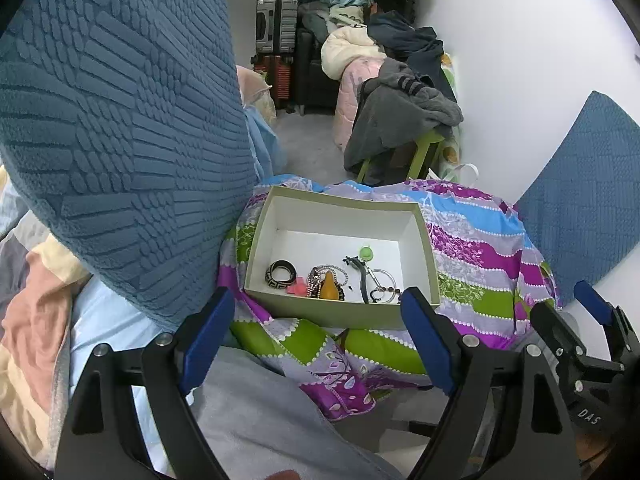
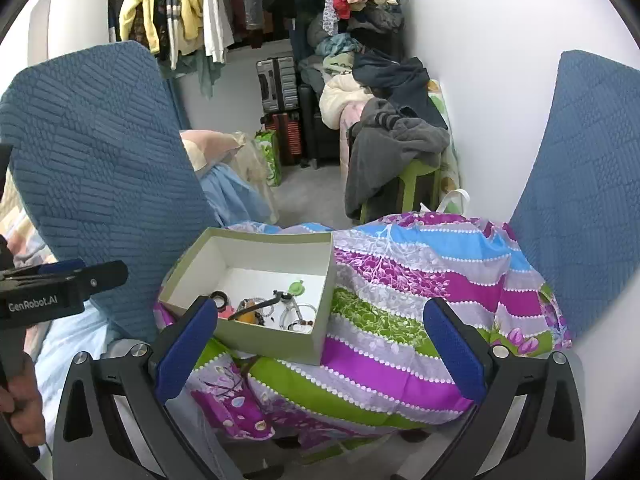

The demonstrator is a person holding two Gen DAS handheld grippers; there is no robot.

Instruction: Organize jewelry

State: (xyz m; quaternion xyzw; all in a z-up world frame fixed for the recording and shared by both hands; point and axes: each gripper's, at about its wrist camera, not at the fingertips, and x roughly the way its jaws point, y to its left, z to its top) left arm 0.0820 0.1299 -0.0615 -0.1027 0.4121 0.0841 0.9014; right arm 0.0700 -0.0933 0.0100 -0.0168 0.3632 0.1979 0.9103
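An open pale green box (image 1: 332,314) with a white inside sits on a colourful striped quilt (image 1: 480,248). In it lie a black patterned bangle (image 1: 281,272), a pink piece (image 1: 297,289), an amber pendant with beads (image 1: 327,285), a green charm (image 1: 366,253) and a dark cord with a clear ring (image 1: 374,280). The box also shows in the right wrist view (image 2: 276,340). My left gripper (image 1: 320,336) is open and empty just in front of the box. My right gripper (image 2: 320,344) is open and empty, over the quilt beside the box.
A big blue textured cushion (image 1: 120,128) leans at the left, close to the box. A second blue cushion (image 1: 584,208) stands against the white wall at right. Behind are a green stool with a grey garment (image 1: 400,120), suitcases (image 1: 276,28) and piled clothes.
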